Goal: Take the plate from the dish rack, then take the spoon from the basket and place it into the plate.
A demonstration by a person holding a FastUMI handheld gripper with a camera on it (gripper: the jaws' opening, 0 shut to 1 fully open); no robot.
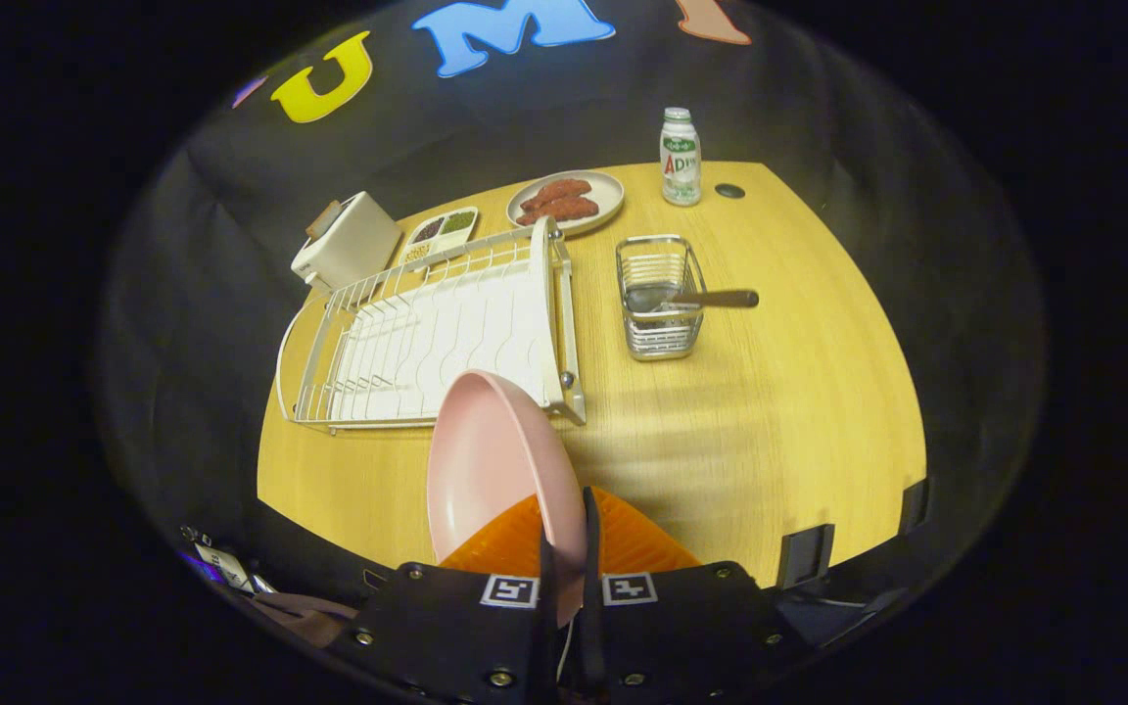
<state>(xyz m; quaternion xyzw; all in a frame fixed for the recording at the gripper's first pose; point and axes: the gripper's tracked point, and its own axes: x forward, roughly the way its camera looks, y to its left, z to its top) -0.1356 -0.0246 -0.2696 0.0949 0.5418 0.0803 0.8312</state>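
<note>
Nearest, my fingers: nearly together, clamped on the rim of the plate, one finger on each face of it. Nothing else is touched.

Plate: pink, round, shallow, held on edge and tilted, lifted clear of the rack and hanging over the near part of the bench. By its look it is stiff and smooth, likely ceramic or hard plastic; I judge it moderately light but slippery and liable to chip if dropped. A rim pinch is the only hold on offer, and held by one edge it may swing or pivot between the pads, so it wants a slow, level set-down.

Rack: white wire, no dishes in it, just beyond the plate, its near corner close behind the plate's upper edge.

Basket: small wire, square, standing to the right of the rack and apart from it.

Spoon: bowl down inside the basket, dark handle sticking out over the right rim. Stiff, light, thin; the free handle is the place to take it.

Farther back: toaster, a small divided tray, a dish of sausages, a bottle.
</note>
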